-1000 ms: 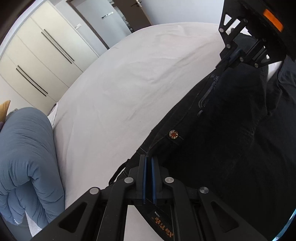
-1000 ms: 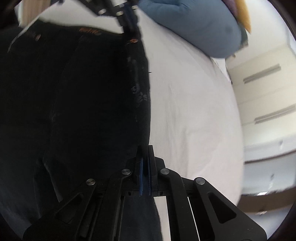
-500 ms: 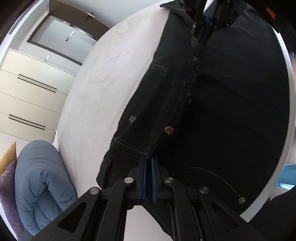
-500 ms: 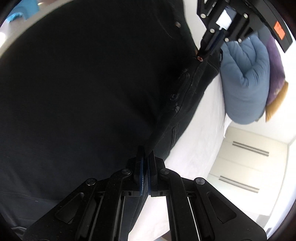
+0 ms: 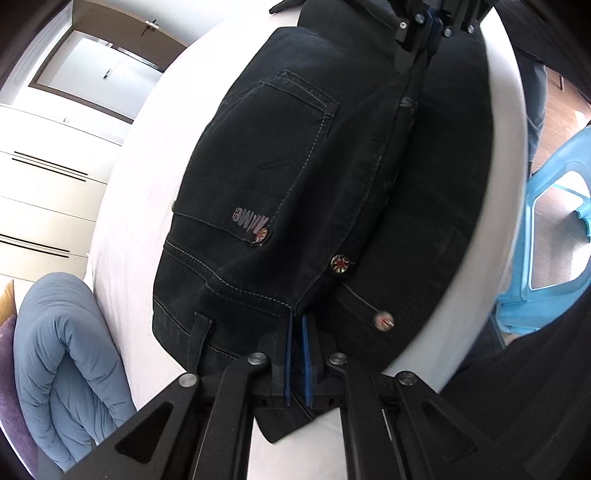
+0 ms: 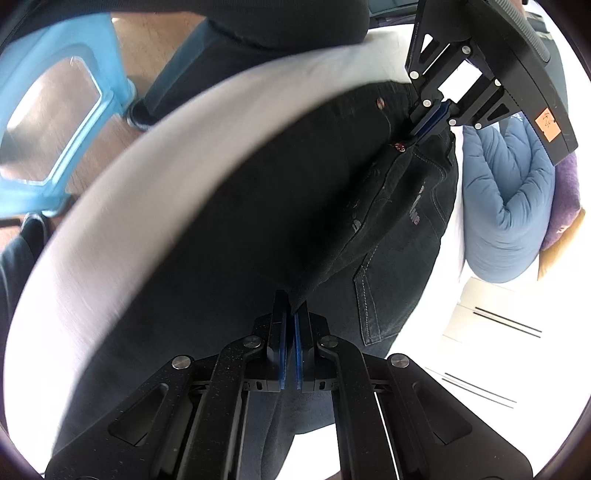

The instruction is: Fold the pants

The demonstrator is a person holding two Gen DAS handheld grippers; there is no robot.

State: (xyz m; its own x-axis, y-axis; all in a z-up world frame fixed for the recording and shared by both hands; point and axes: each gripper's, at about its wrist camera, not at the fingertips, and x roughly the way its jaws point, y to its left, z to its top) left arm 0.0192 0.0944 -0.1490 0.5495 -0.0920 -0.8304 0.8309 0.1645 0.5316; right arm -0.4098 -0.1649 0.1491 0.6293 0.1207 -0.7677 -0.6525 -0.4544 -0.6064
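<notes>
In the left wrist view, a purple cushion shows at the far left edge, with a rolled blue duvet beside it. Above them stand cream wardrobe drawers and a brown-framed door. The white bed sheet runs across the middle. On it lie the black jeans, doubled lengthwise so that a back pocket with pale stitching faces up. The left hand-held gripper has its blue pads pressed together on the waistband corner of the jeans, next to a belt loop. Right of it, copper rivets dot the lower layer. At the top, the right hand-held gripper pinches the fold edge further down the legs. A light blue plastic stool stands on the wooden floor beyond the bed's right edge.

In the right wrist view, the same stool sits at the far left, beside dark trouser legs of the person. The sheet curves as a blurred band. The jeans fill the centre, and the right hand-held gripper has its pads clamped on a raised fold of the denim. Up at the right, the left hand-held gripper grips the waistband end, an orange sticker on its body. The duvet and the cushion lie furthest right.
</notes>
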